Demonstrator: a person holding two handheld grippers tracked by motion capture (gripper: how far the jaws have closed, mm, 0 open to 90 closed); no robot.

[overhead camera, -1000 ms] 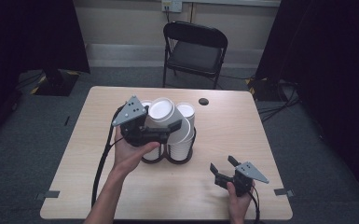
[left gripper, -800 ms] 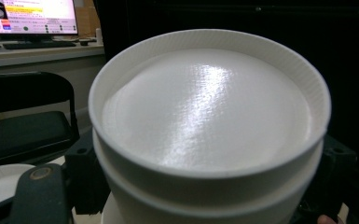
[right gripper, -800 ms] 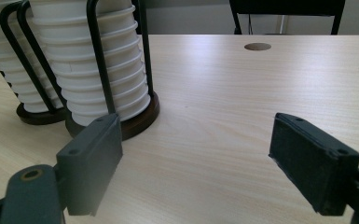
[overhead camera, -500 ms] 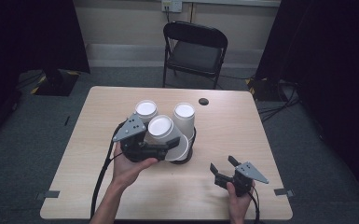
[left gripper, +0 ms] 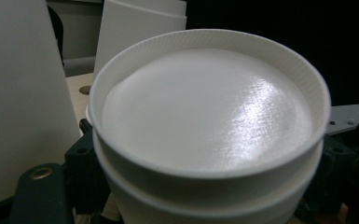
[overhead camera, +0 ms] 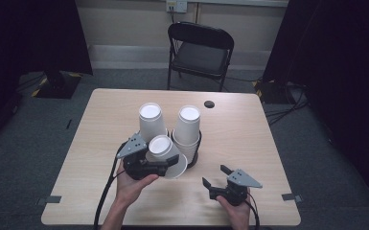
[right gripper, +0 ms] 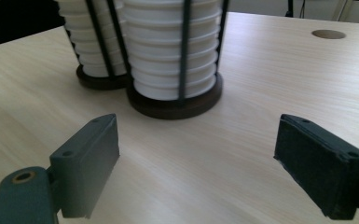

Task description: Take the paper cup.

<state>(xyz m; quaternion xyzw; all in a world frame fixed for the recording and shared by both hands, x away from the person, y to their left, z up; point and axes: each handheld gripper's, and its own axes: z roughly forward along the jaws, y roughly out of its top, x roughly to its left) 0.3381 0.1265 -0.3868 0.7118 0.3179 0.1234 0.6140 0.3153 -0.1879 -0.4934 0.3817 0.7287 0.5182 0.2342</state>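
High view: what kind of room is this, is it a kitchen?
Probably not a kitchen; more likely a test or recording room. A bare wooden table stands on grey carpet, with dark curtains at the sides and one folding chair.

A white paper cup (overhead camera: 164,152) is held upside down and tilted, so that its closed bottom faces up. In the left gripper view, its ribbed rim (left gripper: 205,51) and glossy bottom are seen very close. It is placed at the near side of two stacks of the same white cups (overhead camera: 188,129), which are kept in dark wire holders.
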